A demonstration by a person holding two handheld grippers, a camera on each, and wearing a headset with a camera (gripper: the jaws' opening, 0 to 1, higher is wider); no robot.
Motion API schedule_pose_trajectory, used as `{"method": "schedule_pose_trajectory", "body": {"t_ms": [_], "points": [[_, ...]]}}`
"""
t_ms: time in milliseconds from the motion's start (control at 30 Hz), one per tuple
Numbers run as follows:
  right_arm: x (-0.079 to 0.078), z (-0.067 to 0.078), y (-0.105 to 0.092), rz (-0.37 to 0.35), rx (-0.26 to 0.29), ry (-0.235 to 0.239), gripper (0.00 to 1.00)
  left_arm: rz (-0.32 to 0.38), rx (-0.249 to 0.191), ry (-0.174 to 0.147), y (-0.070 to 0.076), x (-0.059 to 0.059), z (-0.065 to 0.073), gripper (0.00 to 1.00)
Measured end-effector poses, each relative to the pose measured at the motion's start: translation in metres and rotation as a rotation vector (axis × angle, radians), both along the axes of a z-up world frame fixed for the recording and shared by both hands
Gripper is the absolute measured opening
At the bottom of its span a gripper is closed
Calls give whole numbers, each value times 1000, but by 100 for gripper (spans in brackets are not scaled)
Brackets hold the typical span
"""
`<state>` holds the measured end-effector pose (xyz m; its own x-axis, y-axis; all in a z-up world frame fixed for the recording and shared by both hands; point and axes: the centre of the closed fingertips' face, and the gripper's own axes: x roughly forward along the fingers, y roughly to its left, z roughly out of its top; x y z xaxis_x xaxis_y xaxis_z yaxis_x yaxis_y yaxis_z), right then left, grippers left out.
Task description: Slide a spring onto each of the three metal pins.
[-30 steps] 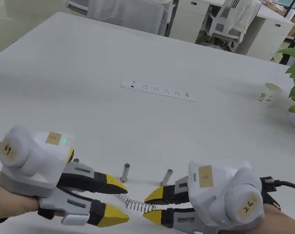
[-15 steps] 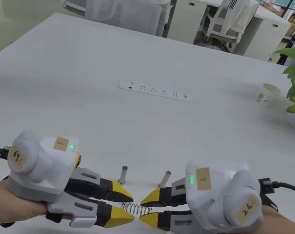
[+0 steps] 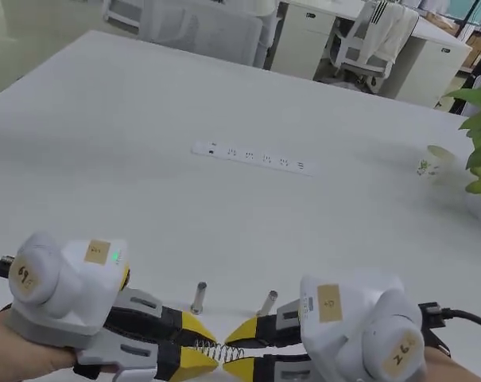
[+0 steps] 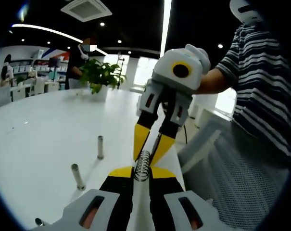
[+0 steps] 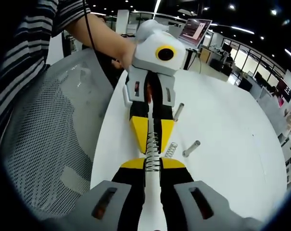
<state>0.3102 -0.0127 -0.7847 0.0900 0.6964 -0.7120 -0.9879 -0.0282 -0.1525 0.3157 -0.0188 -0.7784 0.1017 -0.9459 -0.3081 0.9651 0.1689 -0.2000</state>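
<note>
The left claw [image 3: 199, 352] is pressed together on one end of a spring [image 3: 217, 350], and the right claw [image 3: 236, 354] is pressed together on the other end. The two sets of yellow tips face each other, nearly touching, with the spring stretched across the short gap between them. In the left gripper view, the left claw [image 4: 141, 172] has the coil [image 4: 142, 162] standing up out of its tips, and the other claw comes in from above onto it. In the right gripper view, the right claw [image 5: 153, 164] holds the same spring [image 5: 152, 144] in line with the claw opposite.

All this sits at the near edge of the white worktop [image 3: 145, 119]. Just beyond the tips a pin [image 3: 199, 297] stands upright on the worktop, and a second pin [image 3: 268, 302] stands near it, leaning slightly. Both pins are bare. A loose spring [image 5: 170, 150] lies flat on the worktop just beside the tips, near one of the pins.

Farther out, a white power strip [image 3: 252, 157] lies across the middle of the worktop. At the right edge a paper cup [image 3: 432, 157] stands beside a leafy plant [image 3: 480, 151]. What the cup holds cannot be made out.
</note>
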Motion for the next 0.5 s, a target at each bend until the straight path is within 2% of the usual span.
{"method": "schedule_pose_trajectory", "body": {"t_ms": [167,500], "points": [[-1,-1,0,1,2,4,8,-10,-1,-16,-1,-1,0,3],[-3,-1,-1,-9,13,20,8,-26,-12,-16,-2,-4,0,3]]}}
